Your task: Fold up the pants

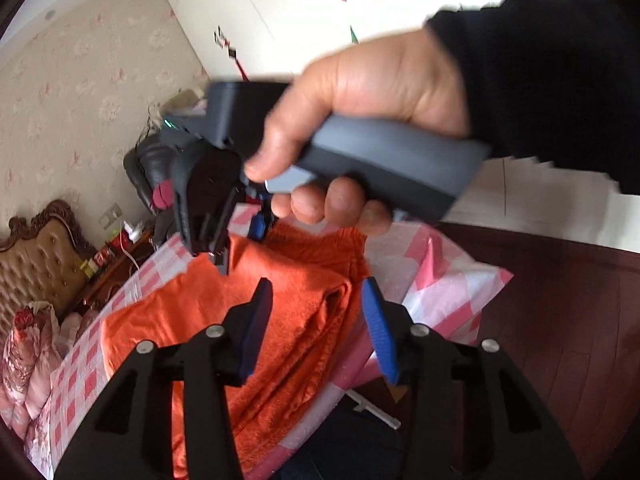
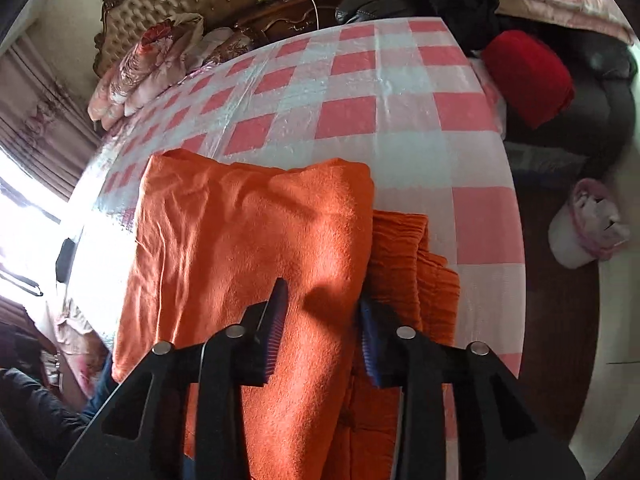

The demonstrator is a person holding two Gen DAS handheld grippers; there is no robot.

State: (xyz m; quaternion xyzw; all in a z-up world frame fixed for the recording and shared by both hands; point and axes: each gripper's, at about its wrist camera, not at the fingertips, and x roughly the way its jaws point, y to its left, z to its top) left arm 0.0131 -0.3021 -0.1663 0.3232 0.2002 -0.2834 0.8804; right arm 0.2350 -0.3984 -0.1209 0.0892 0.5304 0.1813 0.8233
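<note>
Pants (image 2: 248, 248), orange, lay folded on the checked cloth (image 2: 360, 92), long axis running from the near edge toward the headboard (image 2: 180, 0). Both claws hung above them, left gripper (image 1: 316, 332) and right gripper (image 2: 320, 328) each standing well open, holding nothing.

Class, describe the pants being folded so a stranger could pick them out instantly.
Find the pink-and-white checked table cover. On its near part lie the orange pants, folded over with a gathered waistband. They are the only orange fabric there.
</note>
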